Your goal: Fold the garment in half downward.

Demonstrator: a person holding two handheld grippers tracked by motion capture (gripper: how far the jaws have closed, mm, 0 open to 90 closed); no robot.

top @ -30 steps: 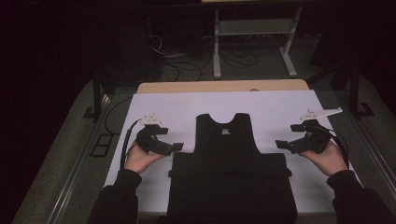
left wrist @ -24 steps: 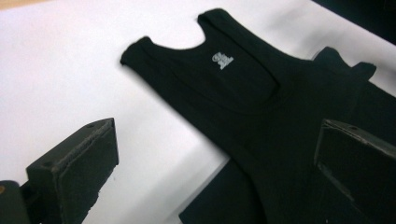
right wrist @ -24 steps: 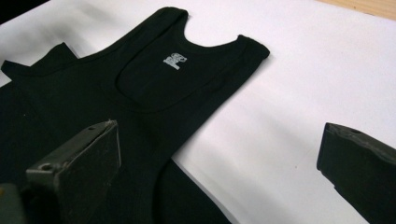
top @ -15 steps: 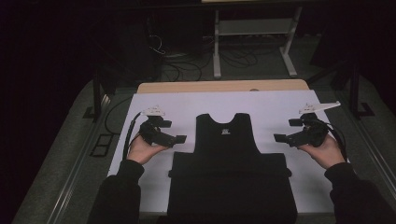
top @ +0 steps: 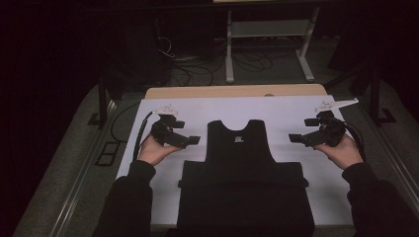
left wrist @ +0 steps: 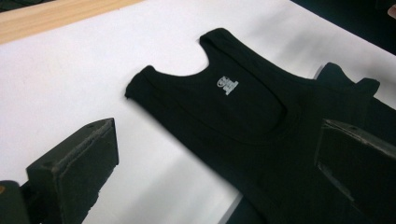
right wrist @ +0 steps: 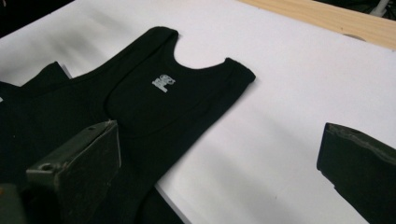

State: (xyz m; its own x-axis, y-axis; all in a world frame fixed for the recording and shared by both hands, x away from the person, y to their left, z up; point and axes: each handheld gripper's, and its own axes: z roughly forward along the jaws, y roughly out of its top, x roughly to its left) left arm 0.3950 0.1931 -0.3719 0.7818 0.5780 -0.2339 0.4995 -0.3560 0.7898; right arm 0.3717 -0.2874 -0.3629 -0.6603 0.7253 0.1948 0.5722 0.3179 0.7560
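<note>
I'm looking down at the black tank top [top: 244,182], whose hem is running off the near edge of the high view, so I can't see its full length. It's lying flat on the white sheet [top: 197,111] covering the worktop, a soft ribbed knit with a small white neck label [left wrist: 227,85]. My left claw [top: 191,141] and right claw [top: 295,138] are hovering on either side of it, jaws spread apart, holding nothing. Both have been moving away from me since half a second ago.
</note>
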